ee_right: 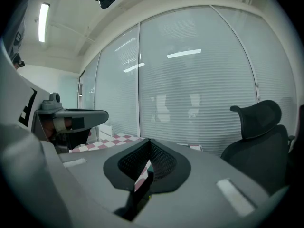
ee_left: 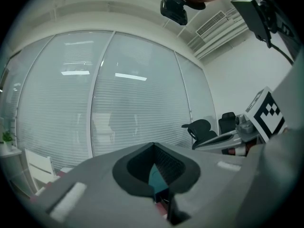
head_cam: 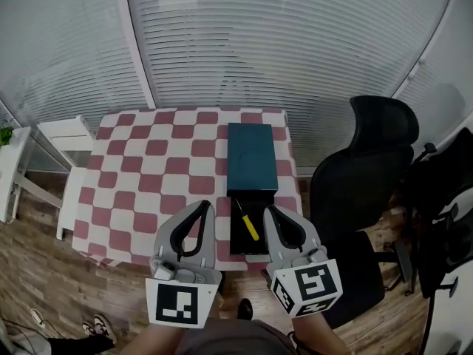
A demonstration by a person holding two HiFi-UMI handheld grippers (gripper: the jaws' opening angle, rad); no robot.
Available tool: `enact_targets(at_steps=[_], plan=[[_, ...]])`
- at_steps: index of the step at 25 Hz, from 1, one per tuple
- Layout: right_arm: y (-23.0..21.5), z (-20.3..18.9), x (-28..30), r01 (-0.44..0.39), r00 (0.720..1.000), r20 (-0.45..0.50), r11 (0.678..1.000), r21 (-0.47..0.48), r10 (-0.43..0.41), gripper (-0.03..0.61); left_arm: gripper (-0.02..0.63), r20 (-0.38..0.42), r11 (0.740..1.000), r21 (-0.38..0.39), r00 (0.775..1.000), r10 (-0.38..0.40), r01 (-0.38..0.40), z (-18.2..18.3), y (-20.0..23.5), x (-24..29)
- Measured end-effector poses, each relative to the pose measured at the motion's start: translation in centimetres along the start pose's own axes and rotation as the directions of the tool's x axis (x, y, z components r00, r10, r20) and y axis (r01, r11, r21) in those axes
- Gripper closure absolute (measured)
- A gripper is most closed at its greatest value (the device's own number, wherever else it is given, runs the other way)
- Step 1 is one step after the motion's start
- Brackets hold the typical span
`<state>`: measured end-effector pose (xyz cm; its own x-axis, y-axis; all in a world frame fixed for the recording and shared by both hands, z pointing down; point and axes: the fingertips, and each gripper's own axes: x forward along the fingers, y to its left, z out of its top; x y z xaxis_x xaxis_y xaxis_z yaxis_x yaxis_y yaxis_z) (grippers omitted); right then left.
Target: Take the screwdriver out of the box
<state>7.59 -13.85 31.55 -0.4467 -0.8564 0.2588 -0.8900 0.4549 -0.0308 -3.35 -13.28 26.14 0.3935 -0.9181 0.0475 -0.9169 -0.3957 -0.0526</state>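
**Yellow-handled screwdriver (head_cam: 249, 222) lies in the open tray, both claws closed and empty**

Red-and-white checked tablecloth (head_cam: 155, 176) covers a small table in front of white slatted blinds (head_cam: 281, 43). On the table's right side lies a dark teal rectangular box (head_cam: 252, 156). Its black tray (head_cam: 240, 244) is open at the end nearer the person. The screwdriver rests inside that tray at a slant, its dark shaft pointing up and to the left and its yellow grip toward the near right corner.

The left gripper (head_cam: 205, 204) hangs over the near edge of the table, just to the left of the tray. In the left gripper view its grey jaws meet at the tips (ee_left: 153, 145), with nothing between them. Only a sliver of the teal box shows through the gap below.

The right gripper (head_cam: 269, 209) hangs at the tray's right edge, close beside the screwdriver but apart from it. Its jaws are likewise pressed together at the tips (ee_right: 150, 140) and hold nothing.

A black mesh office chair (head_cam: 369, 161) stands to the right of the table and a white chair (head_cam: 70, 135) to its left, both on a wooden floor (head_cam: 44, 272).
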Motion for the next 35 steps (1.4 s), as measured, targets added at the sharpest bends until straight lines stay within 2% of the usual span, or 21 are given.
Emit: enact_targets(at_steps=[6,12,18,21,27,35], plan=[[-0.7,-5.5,1.7,0.018,0.989,-0.145,0.999,0.041,-0.012,0.551,0.614,-0.096,0.999,-0.038,0.995,-0.021,0.017,-3.8,0.6,1.7],[-1.0,-11.4,3.4,0.014,0.958,-0.287,0.997,0.075,0.008,0.545,0.614,-0.175,0.997,-0.078,0.984,-0.036,0.023,-7.5,1.1,3.3],[-1.2,-15.3,5.1,0.000,0.923,-0.382,0.996,0.092,0.036,0.532,0.614,-0.232,0.995,-0.103,0.972,-0.034,0.010,-10.4,2.3,4.4],[-1.0,-16.5,6.0,-0.009,0.909,-0.414,0.996,0.090,0.046,0.521,0.614,-0.253,0.994,-0.112,0.967,-0.033,0.004,-11.7,3.1,5.2],[-0.8,-17.1,7.7,-0.035,0.884,-0.466,0.999,0.027,0.044,0.492,0.614,-0.280,0.991,-0.136,0.959,-0.038,0.000,-13.5,4.3,6.5],[0.2,-17.4,9.3,-0.067,0.851,-0.521,0.998,0.009,0.062,0.486,0.614,-0.285,0.986,-0.165,0.957,-0.046,-0.002,-14.3,5.3,7.8]])
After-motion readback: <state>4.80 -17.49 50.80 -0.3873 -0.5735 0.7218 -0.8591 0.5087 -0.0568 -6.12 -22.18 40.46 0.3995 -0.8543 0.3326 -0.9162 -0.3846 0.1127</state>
